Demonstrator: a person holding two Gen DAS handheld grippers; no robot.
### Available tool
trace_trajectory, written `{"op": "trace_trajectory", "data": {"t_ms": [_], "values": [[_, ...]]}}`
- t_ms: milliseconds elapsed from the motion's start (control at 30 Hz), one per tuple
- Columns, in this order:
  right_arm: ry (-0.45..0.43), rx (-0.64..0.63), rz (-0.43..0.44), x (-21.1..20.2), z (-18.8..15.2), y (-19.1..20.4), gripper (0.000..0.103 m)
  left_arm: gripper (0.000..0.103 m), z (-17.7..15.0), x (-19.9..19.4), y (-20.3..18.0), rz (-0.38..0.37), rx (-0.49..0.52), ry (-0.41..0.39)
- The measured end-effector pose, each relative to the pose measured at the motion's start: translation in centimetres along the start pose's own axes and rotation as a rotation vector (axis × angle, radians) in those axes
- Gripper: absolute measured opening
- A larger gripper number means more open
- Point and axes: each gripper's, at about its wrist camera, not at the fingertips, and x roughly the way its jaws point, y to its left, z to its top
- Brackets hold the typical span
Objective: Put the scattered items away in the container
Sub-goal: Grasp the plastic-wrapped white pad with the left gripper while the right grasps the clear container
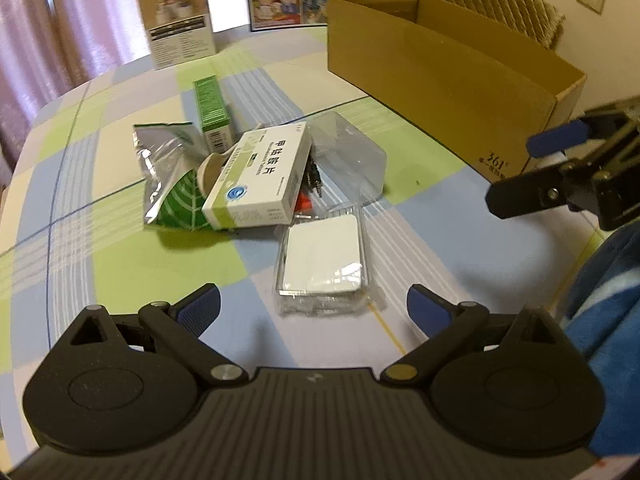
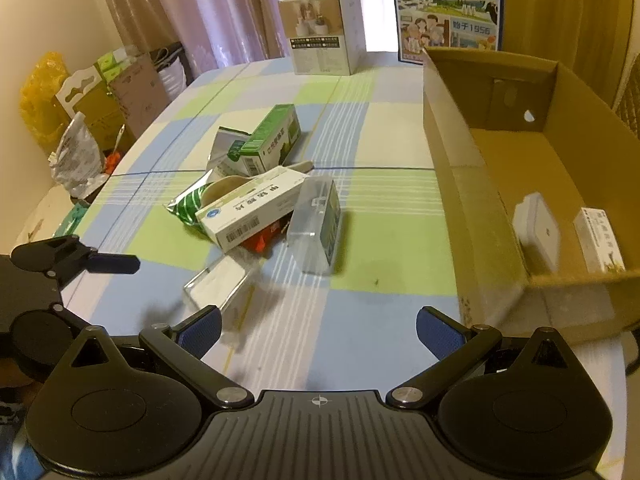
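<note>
cardboard box point(image 2: 476, 184), beside cluttered pile point(image 1: 256, 176)

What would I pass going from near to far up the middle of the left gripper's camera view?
Left gripper → white pad in clear wrap → white-and-green medicine box → slim green box → tall printed carton at the table's far edge. The cardboard box stands off to the right.
</note>
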Motion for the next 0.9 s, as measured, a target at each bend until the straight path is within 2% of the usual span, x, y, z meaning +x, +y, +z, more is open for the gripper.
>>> {"op": "trace_trajectory", "data": {"t_ms": [133, 267, 433, 500, 567, 633, 733, 900], "values": [[0.018, 0.000, -0.001, 1.6, 0.8, -0.2, 0.101, 0.096, 0.4, 2.0, 0.4, -0.042, 0.021, 0.005], [0.044, -0.008, 0.008, 3.2, 1.3, -0.3, 0.101, 0.083, 0.5, 4.1, 0.7, -0.082, 0.030, 0.014], [0.060, -0.026, 0.001, 5.2, 2.1, -0.5, 0.101, 0.082, 0.6, 5.9, 0.6, -0.088, 0.049, 0.024], [0.063, -0.031, -0.006, 6.0, 2.4, -0.5, 0.101, 0.076, 0.5, 6.4, 0.5, -0.075, 0.055, 0.036], [0.061, -0.032, -0.015, 6.9, 2.8, -0.7, 0.100, 0.065, 0.4, 6.6, 0.6, -0.064, 0.054, 0.044], [0.049, -0.026, -0.031, 7.6, 3.2, -0.8, 0.093, 0.059, 0.3, 6.4, 0.8, -0.059, 0.041, 0.034], [0.051, -0.012, -0.023, 8.9, 4.0, -0.9, 0.082, 0.057, 0.3, 6.1, 1.2, -0.048, 0.022, 0.038], [0.074, -0.036, -0.021, 11.3, 5.0, 0.0, 0.070, 0.056, -0.1, 5.3, 1.3, -0.055, 0.017, 0.032]]}}
